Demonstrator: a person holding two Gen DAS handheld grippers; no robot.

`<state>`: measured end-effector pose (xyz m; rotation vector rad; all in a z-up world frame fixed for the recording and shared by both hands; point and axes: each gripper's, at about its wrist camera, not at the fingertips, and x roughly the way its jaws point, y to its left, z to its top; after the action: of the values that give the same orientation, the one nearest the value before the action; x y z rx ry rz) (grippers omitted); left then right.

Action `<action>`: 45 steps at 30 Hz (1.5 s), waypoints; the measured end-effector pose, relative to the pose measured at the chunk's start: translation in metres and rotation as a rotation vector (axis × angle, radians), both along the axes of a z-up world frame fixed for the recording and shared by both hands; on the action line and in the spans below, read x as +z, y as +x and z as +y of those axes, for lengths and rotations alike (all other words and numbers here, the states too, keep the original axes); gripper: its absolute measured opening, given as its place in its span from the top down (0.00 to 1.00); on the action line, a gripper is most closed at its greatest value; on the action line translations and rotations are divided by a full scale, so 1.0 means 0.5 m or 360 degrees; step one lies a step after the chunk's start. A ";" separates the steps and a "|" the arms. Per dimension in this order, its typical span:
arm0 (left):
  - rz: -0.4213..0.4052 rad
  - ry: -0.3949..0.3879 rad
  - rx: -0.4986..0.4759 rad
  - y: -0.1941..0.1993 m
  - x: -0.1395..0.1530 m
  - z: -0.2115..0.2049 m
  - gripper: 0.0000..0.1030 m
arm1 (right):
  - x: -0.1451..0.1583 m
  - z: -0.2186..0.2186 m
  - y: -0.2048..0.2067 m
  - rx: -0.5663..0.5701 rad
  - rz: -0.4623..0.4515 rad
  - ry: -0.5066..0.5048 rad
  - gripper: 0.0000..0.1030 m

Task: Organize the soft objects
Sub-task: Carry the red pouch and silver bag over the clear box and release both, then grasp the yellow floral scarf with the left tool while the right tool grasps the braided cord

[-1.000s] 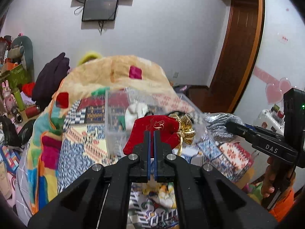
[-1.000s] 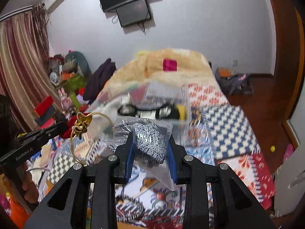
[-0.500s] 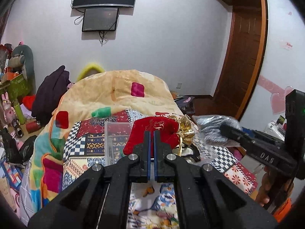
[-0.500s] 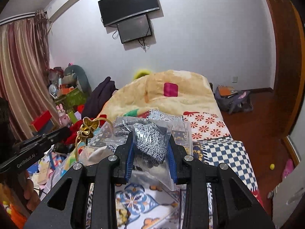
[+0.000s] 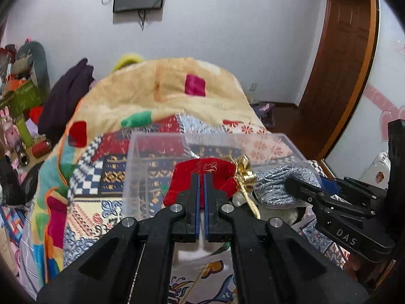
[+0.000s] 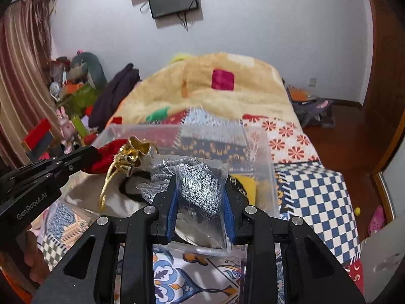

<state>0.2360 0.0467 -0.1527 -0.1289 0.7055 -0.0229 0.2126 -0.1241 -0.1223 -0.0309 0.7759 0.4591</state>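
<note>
Left gripper (image 5: 201,177): jaws pressed together, pinching the red pouch (image 5: 202,169) just above the clear bin (image 5: 141,152).
Right gripper (image 6: 201,185): jaws clamped on the bagged grey knit (image 6: 200,187), over the bin's near side.
Gold tassel (image 6: 131,152): hangs from the pouch, beside the knit.
Bin: rests on the patterned bed (image 6: 316,192).

The clear bin (image 6: 263,162) sits on the quilt-covered bed (image 6: 316,195); over it, the drawstring pouch (image 5: 202,174) hangs left of the bagged knit (image 6: 200,190) (side by side, near); a blanket (image 6: 227,88) lies behind.
</note>
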 end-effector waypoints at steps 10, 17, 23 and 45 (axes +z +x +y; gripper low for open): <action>0.0028 0.0036 -0.0051 -0.021 -0.003 -0.014 0.88 | 0.007 0.003 -0.009 0.0013 0.0004 -0.0062 0.56; 0.0002 -0.0034 -0.0107 -0.076 0.022 -0.004 0.65 | 0.055 -0.027 -0.052 0.0006 -0.0109 -0.0008 0.31; -0.0055 -0.0009 -0.0138 -0.140 0.048 -0.010 0.51 | 0.086 -0.047 -0.106 0.0016 -0.0201 0.0001 0.23; 0.0242 -0.0137 -0.0157 -0.258 -0.112 -0.011 0.35 | -0.088 -0.043 -0.239 0.0283 0.0172 -0.0164 0.33</action>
<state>0.1072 0.0413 -0.2089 -0.1793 0.8626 -0.1393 0.0930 -0.1457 -0.1662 -0.1735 0.9071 0.5925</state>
